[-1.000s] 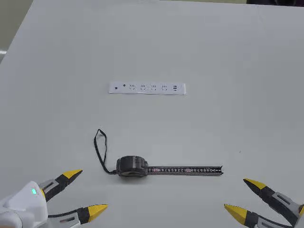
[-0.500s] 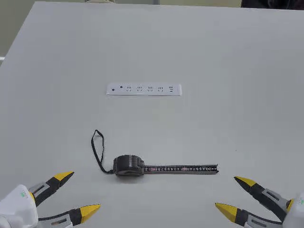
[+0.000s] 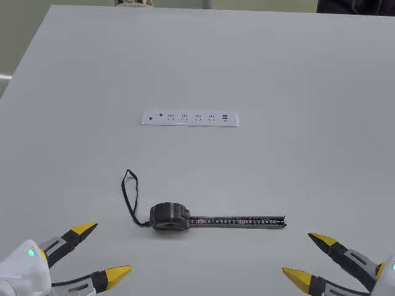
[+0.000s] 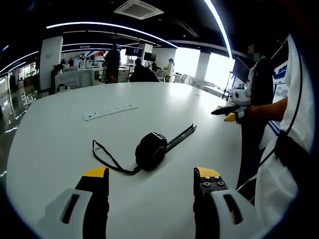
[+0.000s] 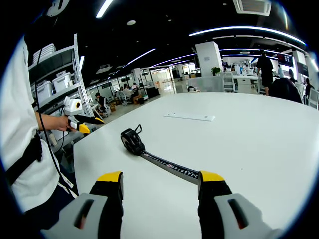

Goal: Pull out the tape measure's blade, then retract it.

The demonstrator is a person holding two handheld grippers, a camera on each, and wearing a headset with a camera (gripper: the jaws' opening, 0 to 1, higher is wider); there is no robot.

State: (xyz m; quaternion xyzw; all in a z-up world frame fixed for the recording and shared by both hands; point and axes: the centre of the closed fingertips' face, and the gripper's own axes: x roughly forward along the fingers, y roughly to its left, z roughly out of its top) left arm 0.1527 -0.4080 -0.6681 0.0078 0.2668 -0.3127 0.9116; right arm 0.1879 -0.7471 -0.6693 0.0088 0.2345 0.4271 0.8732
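Black round tape measure [image 3: 170, 217], its graduated blade [image 3: 237, 221] out, seemingly awaiting retraction; my left gripper [image 3: 103, 250] and right gripper [image 3: 307, 255] flanked it, wide-spread, empty.

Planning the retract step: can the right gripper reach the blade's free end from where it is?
Probably yes. The right gripper is open, its jaws pointing toward the blade's free end, with just bare table between them and nothing in the way.
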